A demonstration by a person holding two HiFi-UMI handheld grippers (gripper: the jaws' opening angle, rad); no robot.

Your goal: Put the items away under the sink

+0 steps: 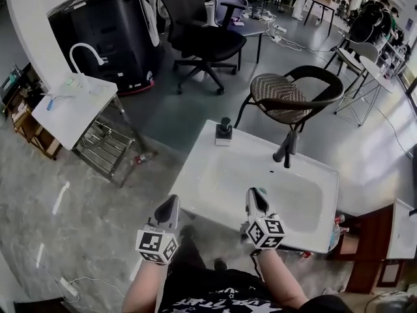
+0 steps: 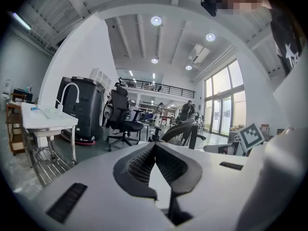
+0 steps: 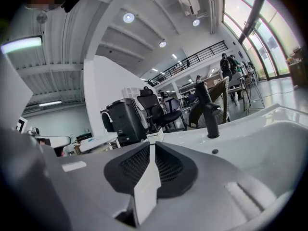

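A white sink (image 1: 215, 175) with a black tap (image 1: 287, 150) stands in front of me. A small dark dispenser on a white base (image 1: 223, 132) sits at its far left corner. My left gripper (image 1: 172, 202) hovers just off the sink's near left edge, shut and empty, its jaw tips meeting (image 2: 155, 145). My right gripper (image 1: 255, 194) is over the basin's near rim, also shut with nothing between its jaws (image 3: 153, 144). In the right gripper view the tap (image 3: 208, 112) and basin (image 3: 269, 143) lie ahead to the right. Bottles (image 1: 336, 224) show below the sink's right end.
A second small white sink on a wire stand (image 1: 68, 109) is at the left, with a bottle (image 1: 141, 157) on the floor beside it. Behind are a black machine (image 1: 104, 25), an office chair (image 1: 202, 34) and a wicker chair (image 1: 287, 93). A wooden cabinet (image 1: 371, 240) stands at the right.
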